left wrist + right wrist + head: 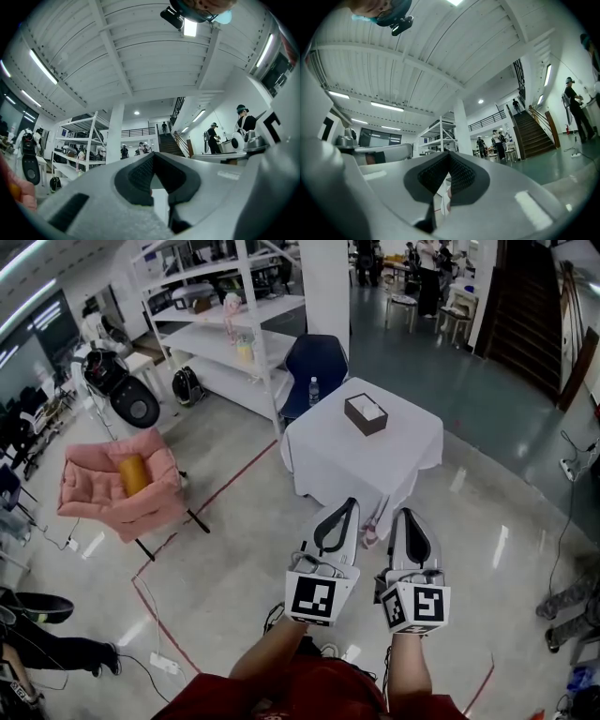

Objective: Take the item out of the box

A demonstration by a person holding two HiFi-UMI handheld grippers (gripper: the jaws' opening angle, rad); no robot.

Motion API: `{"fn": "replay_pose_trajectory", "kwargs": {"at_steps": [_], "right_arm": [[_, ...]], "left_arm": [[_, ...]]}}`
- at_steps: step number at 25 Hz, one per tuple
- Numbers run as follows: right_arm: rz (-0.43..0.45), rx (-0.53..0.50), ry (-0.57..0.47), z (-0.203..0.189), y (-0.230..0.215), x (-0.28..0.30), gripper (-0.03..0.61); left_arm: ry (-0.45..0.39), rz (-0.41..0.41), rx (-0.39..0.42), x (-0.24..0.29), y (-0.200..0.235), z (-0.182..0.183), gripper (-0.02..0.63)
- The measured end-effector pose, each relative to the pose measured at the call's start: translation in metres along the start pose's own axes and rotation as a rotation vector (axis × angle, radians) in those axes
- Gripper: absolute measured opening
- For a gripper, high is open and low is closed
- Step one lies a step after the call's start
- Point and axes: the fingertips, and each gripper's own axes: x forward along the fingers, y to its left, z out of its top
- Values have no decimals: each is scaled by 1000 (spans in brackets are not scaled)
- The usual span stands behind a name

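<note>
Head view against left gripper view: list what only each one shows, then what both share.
Only the head view: the brown box standing on the white-clothed table, and the red tape lines on the floor. Only the left gripper view: the white ribbed ceiling with its strip lights, and the balcony railing on the upper level. Both: the left gripper, jaws together with nothing between them, and the white shelf rack.
</note>
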Motion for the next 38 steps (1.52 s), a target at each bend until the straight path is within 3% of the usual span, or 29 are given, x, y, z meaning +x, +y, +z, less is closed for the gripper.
{"fn": "replay_pose_trajectory", "kwargs": {"at_steps": [9, 19, 38], "right_arm": [[-14, -19, 37, -30, -21, 41, 2], [-29, -44, 38, -45, -24, 126, 2], [-27, -83, 72, -80, 23, 309, 2]], "left_arm": [[30, -13, -28, 39, 20, -38, 3], [46, -32, -37, 101, 75, -68, 3], [65, -18, -84, 189, 237, -110, 3]]}}
